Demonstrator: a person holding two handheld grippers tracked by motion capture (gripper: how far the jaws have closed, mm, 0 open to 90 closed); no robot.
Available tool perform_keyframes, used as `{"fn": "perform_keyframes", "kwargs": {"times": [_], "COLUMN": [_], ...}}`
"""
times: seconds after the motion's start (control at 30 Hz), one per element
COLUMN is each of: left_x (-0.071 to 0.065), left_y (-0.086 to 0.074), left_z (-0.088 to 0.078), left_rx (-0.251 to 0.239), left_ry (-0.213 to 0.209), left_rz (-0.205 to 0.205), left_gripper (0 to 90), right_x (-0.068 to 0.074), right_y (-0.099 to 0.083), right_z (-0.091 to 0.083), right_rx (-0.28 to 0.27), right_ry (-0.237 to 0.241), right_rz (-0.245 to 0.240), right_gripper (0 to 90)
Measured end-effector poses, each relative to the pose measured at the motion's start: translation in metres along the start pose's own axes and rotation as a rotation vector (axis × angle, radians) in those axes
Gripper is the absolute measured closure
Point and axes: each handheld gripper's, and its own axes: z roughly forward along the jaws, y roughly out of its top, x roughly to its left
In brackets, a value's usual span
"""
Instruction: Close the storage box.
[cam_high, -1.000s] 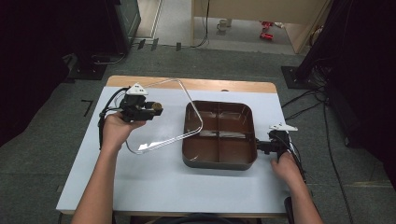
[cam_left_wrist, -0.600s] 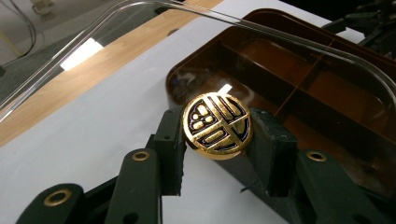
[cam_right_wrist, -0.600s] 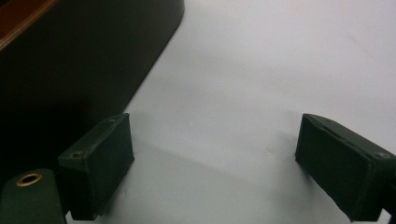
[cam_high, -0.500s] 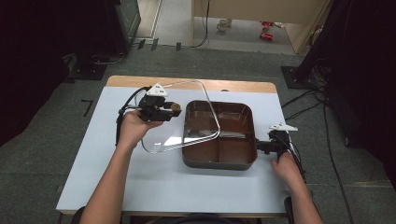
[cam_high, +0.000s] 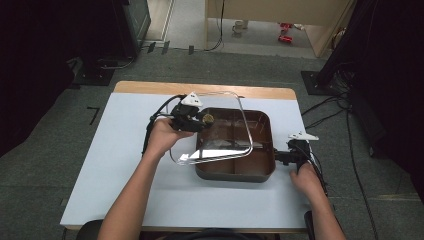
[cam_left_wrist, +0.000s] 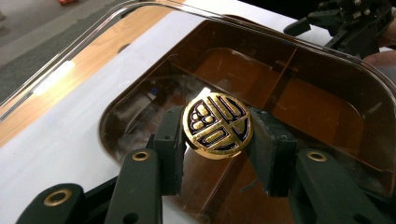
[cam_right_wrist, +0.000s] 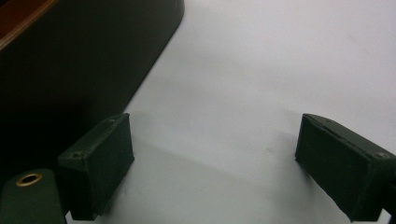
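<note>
A clear square lid (cam_high: 215, 150) with a round gold knob (cam_left_wrist: 217, 123) hangs tilted over the left half of a dark brown divided tray (cam_high: 235, 176). My left gripper (cam_high: 202, 120) is shut on that knob, one jaw on each side of it in the left gripper view (cam_left_wrist: 217, 135). Through the lid I see the tray's compartments (cam_left_wrist: 317, 107). My right gripper (cam_high: 278, 156) rests on the table at the tray's right side. Its jaws stand open (cam_right_wrist: 215, 163) with only white table between them, and the tray's dark outer wall (cam_right_wrist: 70, 60) is just to their left.
The white table (cam_high: 125, 165) has bare room left of and in front of the tray, with a wooden strip (cam_high: 150, 88) along its far edge. Cables trail from both grippers. Dark equipment and floor surround the table.
My left gripper has carried the lid to the right, from beside the tray's left edge to over the tray. The right gripper has stayed put.
</note>
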Motion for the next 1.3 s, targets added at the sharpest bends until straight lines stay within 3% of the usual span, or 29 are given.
{"fn": "perform_keyframes", "kwargs": {"times": [0.5,0.8,1.0,1.1,1.3], "left_x": [-0.015,-0.018,-0.024,-0.027,-0.026], "left_y": [0.009,0.009,0.012,0.013,0.015], "left_z": [0.043,0.061,0.076,0.086,0.091], "left_rx": [0.052,0.063,0.072,0.077,0.081], "left_ry": [-0.082,-0.115,-0.14,-0.171,-0.181], "left_rz": [0.05,0.047,0.066,0.073,0.071], "left_gripper": [59.2,59.2,59.2,59.1,59.1], "right_x": [0.0,0.0,0.0,0.0,0.0], "right_y": [0.0,0.0,0.0,0.0,0.0], "right_z": [0.0,0.0,0.0,0.0,0.0], "right_rx": [0.0,0.001,0.001,0.0,0.001], "right_ry": [0.0,0.0,0.0,0.0,0.001], "right_rz": [0.001,-0.001,-0.001,-0.002,-0.001], "right_gripper": [10.6,10.6,10.6,10.6,10.6]}}
